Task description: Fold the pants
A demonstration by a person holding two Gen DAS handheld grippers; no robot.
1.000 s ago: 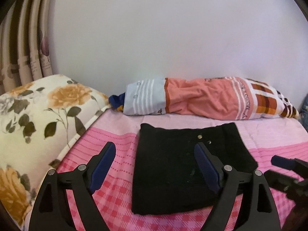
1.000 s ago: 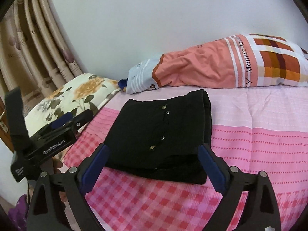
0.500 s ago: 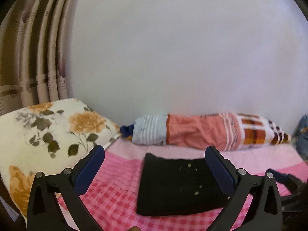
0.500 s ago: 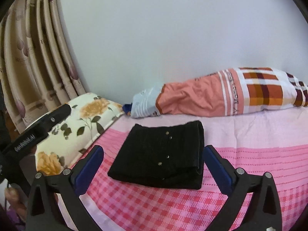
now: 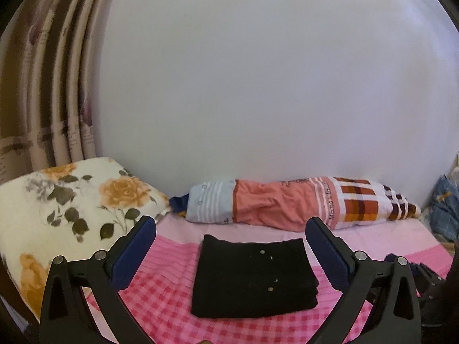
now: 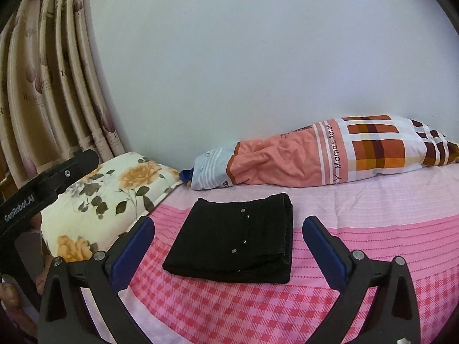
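From the left wrist, we look down our left gripper (image 5: 231, 253), its blue-padded jaws spread wide with nothing between them, at the black pants (image 5: 254, 276) lying folded into a flat rectangle on the pink checked bedsheet (image 5: 160, 309). The bundle sits straight ahead and below, clear of both pads, its longer side running across our view. A floral pillow (image 5: 74, 209) lies to the left and a striped bolster (image 5: 289, 203) along the wall behind.

From the right wrist, our right gripper (image 6: 228, 252) is likewise wide open and empty. Here the pants (image 6: 233, 242) lie ahead and slightly left of centre, their stacked fold edges facing right. The left gripper's (image 6: 43, 183) body enters at the far left, beside the pillow (image 6: 114, 197).

We judge the folding complete: neither tool touches the cloth, and both stand about equally near it.
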